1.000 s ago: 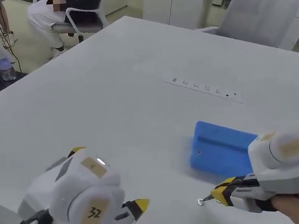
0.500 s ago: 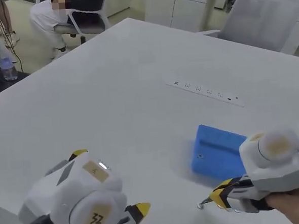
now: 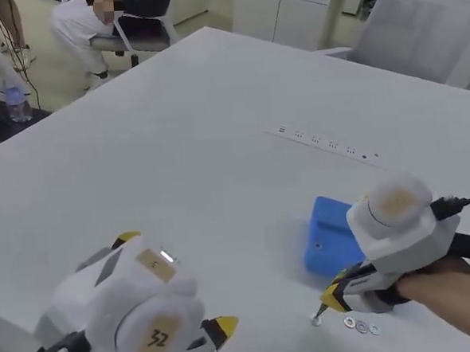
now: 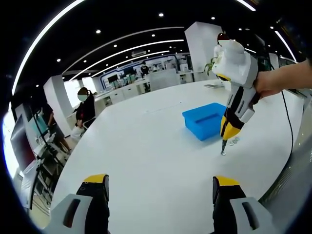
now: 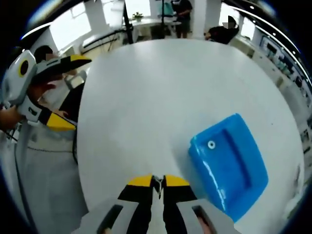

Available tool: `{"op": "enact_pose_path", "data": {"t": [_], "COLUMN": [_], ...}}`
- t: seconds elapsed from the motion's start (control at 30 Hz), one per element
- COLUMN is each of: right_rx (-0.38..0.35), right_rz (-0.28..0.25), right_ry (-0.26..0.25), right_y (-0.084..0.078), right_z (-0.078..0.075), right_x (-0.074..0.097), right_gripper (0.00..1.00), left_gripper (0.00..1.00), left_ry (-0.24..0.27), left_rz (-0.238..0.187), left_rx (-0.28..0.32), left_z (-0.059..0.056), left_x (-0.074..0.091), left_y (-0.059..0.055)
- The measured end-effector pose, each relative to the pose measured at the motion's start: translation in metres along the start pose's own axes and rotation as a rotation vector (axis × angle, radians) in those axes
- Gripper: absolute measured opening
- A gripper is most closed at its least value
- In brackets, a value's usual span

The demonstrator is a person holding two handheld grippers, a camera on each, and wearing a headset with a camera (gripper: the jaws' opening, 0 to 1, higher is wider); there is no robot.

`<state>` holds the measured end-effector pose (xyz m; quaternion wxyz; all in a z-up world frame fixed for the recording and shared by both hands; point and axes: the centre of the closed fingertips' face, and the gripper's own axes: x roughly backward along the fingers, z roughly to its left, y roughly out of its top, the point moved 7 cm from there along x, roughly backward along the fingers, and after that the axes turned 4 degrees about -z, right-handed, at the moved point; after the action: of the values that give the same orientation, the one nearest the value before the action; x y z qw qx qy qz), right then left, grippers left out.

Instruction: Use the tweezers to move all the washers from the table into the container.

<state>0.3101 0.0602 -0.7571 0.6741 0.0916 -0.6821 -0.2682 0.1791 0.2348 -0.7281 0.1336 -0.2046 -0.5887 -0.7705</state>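
Observation:
My right gripper is shut on thin metal tweezers, which slant down so that the tip rests on the white table. Something small sits at that tip; I cannot tell whether it is a washer. Three small washers lie on the table just right of the tip, in front of the blue container. In the right gripper view the jaws pinch the tweezers, and one washer lies inside the container. My left gripper hovers open at the near left, holding nothing.
A strip of sockets is set into the table beyond the container. Office chairs stand at the far edge, and a seated person is at the far left. A water bottle stands on the floor.
My right hand has tilted and shifted left, uncovering the washers lying by the tweezers' tip. The tip stays at about the same spot. The left gripper holds still.

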Motion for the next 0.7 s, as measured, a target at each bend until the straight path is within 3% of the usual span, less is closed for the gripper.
{"op": "enact_pose_path", "data": {"t": [0.17, 0.4, 0.57, 0.67, 0.7], "right_rx": [-0.017, -0.117, -0.088, -0.074, -0.052], "right_rz": [-0.043, -0.258, -0.402, -0.44, -0.45], "right_ry": [-0.024, -0.092, -0.19, -0.255, -0.255], "right_y": [-0.001, -0.018, -0.028, -0.032, -0.033], "right_z": [0.002, 0.001, 0.011, 0.018, 0.022], "right_x": [0.0, 0.0, -0.001, -0.002, -0.004], "right_gripper": [0.03, 0.03, 0.03, 0.03, 0.03], "left_gripper": [0.89, 0.89, 0.89, 0.89, 0.89], "left_ry": [0.004, -0.003, -0.005, -0.004, -0.004], "left_rz": [0.003, 0.007, 0.013, 0.011, 0.014], "left_rx": [0.003, -0.003, -0.012, -0.007, -0.007], "left_z": [0.001, 0.0, -0.001, -0.001, -0.001], "left_x": [0.0, 0.0, -0.001, -0.001, -0.001], "left_y": [0.0, -0.001, -0.001, -0.001, -0.001]}}
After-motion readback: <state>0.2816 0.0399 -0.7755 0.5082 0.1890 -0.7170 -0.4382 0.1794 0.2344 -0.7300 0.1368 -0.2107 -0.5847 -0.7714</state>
